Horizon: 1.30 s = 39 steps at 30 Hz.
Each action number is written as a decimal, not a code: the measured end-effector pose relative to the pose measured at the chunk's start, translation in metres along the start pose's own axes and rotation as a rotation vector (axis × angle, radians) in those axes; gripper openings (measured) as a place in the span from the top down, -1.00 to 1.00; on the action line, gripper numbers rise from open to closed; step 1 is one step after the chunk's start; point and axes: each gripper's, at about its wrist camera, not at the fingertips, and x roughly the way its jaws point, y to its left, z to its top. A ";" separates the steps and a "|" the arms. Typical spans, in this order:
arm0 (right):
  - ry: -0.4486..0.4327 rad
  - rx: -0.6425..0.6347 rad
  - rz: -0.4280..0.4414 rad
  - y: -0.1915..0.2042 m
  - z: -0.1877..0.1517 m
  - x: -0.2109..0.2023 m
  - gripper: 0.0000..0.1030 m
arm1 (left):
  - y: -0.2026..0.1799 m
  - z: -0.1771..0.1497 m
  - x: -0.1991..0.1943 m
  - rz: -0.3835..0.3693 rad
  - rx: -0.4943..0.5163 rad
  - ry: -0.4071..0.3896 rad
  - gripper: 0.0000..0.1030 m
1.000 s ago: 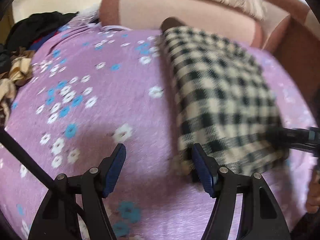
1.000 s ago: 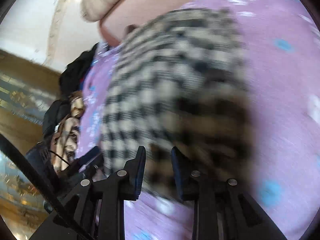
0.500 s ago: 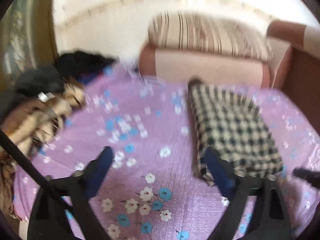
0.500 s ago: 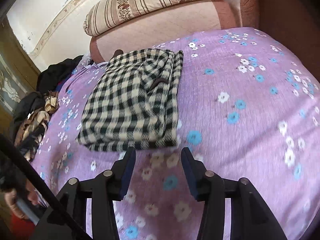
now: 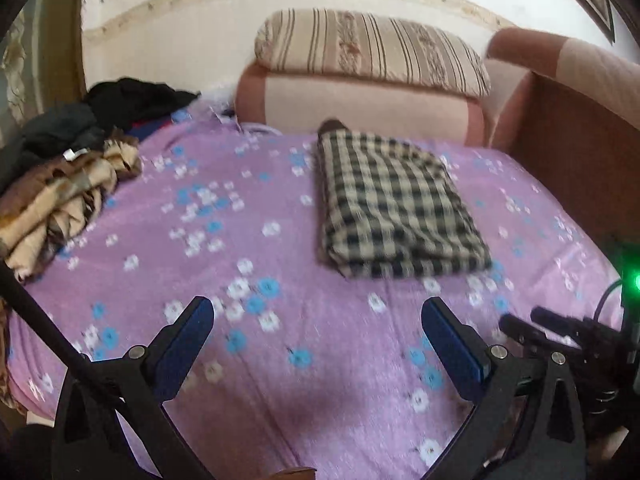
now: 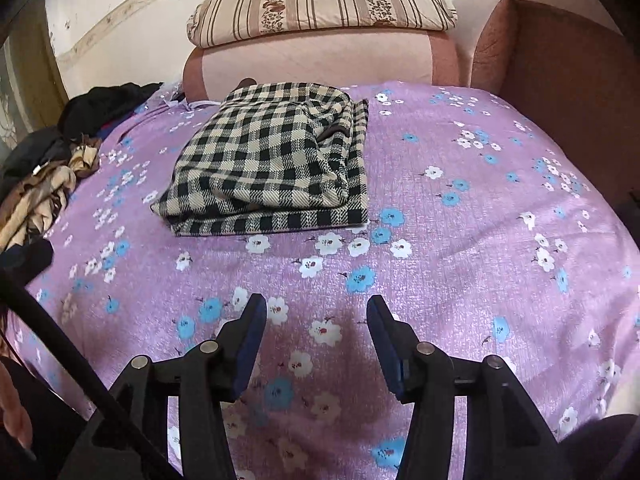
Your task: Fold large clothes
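Note:
A black-and-cream checked garment lies folded into a neat rectangle on the purple flowered bedsheet, near the far end; it also shows in the right wrist view. My left gripper is open and empty, held above the sheet well short of the garment. My right gripper is open and empty too, above the sheet in front of the garment. The right gripper's black body shows at the right edge of the left wrist view.
A pile of unfolded clothes, tan and black, lies at the left edge of the bed. A striped pillow rests on a pink bolster at the head. A brown sofa arm borders the right side.
Both grippers have pulled back from the folded checked garment and opened wider. The right gripper let go of it; the garment now lies free on the sheet.

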 end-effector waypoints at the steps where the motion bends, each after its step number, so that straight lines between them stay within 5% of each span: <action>1: -0.003 -0.005 -0.010 0.000 0.000 0.000 -0.11 | -0.002 -0.002 0.001 -0.002 0.002 0.007 -1.00; 23: -0.015 -0.034 -0.072 0.007 -0.001 0.005 -0.25 | -0.011 -0.019 0.018 -0.024 -0.005 0.113 -1.00; 39: -0.015 -0.057 -0.093 0.010 -0.001 0.010 -0.27 | -0.004 -0.012 -0.002 0.003 -0.039 -0.003 -1.00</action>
